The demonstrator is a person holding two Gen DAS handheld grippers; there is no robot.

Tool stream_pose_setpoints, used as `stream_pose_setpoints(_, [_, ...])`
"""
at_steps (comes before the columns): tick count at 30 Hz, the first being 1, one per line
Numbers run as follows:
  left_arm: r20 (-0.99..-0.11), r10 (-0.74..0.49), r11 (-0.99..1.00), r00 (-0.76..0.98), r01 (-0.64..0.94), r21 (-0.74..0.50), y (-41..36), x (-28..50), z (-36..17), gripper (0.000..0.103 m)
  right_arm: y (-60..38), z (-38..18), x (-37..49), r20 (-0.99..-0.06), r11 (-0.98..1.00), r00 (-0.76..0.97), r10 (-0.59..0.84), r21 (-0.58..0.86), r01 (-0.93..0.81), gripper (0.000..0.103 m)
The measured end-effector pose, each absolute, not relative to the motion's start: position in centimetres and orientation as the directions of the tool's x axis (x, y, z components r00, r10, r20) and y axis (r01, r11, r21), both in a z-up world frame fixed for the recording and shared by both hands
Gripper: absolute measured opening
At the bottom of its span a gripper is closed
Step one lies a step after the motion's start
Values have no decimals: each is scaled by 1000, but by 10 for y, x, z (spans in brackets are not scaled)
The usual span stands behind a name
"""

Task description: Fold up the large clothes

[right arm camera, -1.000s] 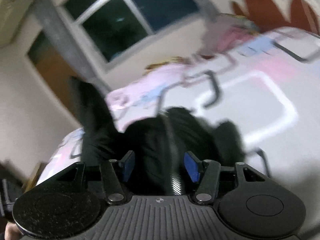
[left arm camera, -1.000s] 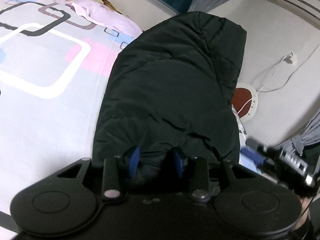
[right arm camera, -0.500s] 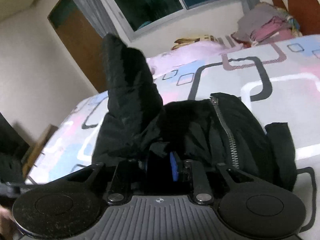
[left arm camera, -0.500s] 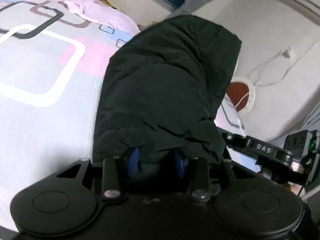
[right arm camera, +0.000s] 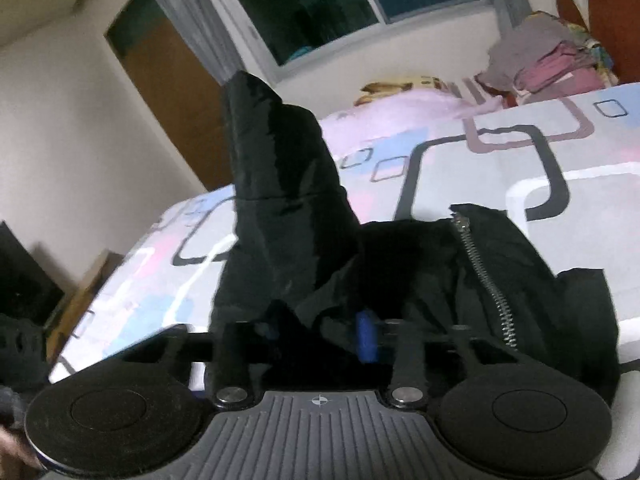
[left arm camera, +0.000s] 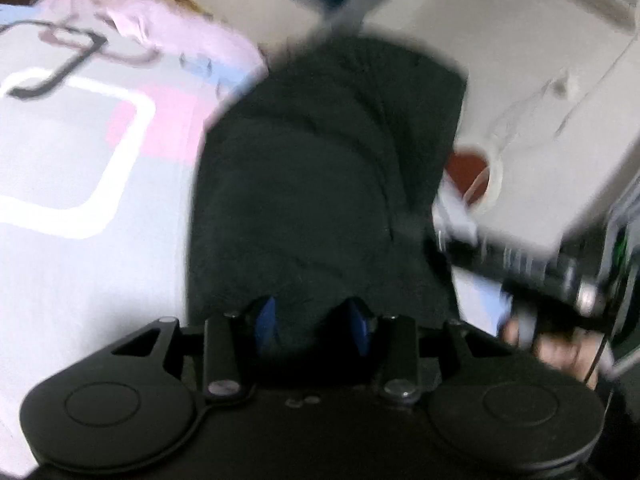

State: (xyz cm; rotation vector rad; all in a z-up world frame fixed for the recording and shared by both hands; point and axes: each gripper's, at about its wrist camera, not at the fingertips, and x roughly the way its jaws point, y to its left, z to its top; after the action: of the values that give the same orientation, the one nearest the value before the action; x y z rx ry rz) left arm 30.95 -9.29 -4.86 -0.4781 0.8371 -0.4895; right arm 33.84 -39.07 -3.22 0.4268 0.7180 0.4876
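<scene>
My left gripper (left arm camera: 312, 322) has a fold of the black jacket (left arm camera: 320, 184) bunched between its blue fingers (left arm camera: 266, 320), and they grip the cloth at its near edge. From there the jacket runs away from me across the bed (left arm camera: 80, 152), over the patterned sheet of white, pink and grey squares. That view is smeared, so I cannot make out the jacket's far end well.

My right gripper (right arm camera: 320, 332) is buried in dark cloth of the same jacket (right arm camera: 400, 264); one blue finger (right arm camera: 366, 336) shows, the other is hidden under the fabric. Its jaws are easing open, with cloth between them and seemingly pressed against the visible finger. In this view a sleeve (right arm camera: 276, 168) stands upright to the left, and the metal zipper (right arm camera: 484, 276) runs down the right. In the left view my right hand (left arm camera: 560, 348) shows beside the jacket's edge.
</scene>
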Motion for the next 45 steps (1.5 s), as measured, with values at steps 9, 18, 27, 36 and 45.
stream_pose_setpoints(9, [-567,-592,767,573,185,-614,-105,371,-65,40,-419,-39,317,-526,819,680,511,537,-201,23])
stream_pose_setpoints(18, [-615,-548,815,567,199,-543,-115,371,-57,41,-421,2,358,-489,843,727,482,486,-231,69])
stream_pose_setpoints(27, [-647,-534,844,545,294,-449,-144,370,-45,40,-430,-23,345,-549,871,724,417,469,-147,25])
stream_pose_setpoints(36, [-751,-381,911,540,360,-203,-222,379,-75,42,-489,-138,324,-485,676,751,448,734,70,25])
stream_pose_setpoints(45, [-755,-399,903,520,364,-226,-210,379,-62,42,-487,-81,306,-556,838,754,351,546,11,39])
